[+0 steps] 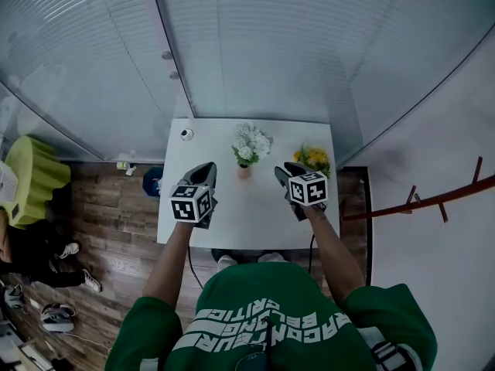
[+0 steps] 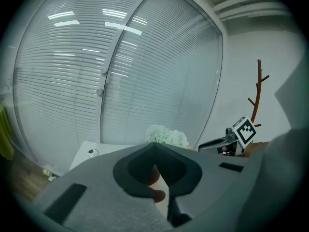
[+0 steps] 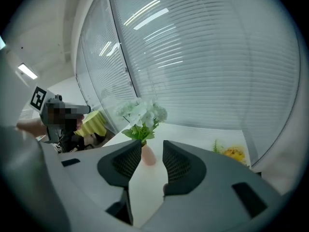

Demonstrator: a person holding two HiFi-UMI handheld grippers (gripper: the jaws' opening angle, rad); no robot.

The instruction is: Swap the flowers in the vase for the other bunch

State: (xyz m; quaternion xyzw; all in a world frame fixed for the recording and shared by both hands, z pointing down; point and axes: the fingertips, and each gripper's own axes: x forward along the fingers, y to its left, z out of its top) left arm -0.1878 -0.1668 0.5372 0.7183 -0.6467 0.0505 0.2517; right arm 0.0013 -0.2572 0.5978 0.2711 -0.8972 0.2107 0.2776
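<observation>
Grippers first: my left gripper (image 1: 207, 168) has its jaws together and empty. My right gripper (image 1: 285, 173) has its jaws apart with nothing between them. Both hover over the table (image 1: 255, 222). Ahead, between the two, stands the vase (image 1: 244, 172), with the white flowers (image 1: 252, 143) upright in it, roughly in line with the right jaws' gap. Beyond, the yellow bunch (image 1: 313, 158) sits on my right side, nearer my right gripper.

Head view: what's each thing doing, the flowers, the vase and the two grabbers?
Small pink vase: upright on the white table, full.
White flower bunch: standing in the vase.
Yellow flower bunch: lying on the table, right of the vase.
Left gripper: shut, empty.
Right gripper: open, empty.
</observation>
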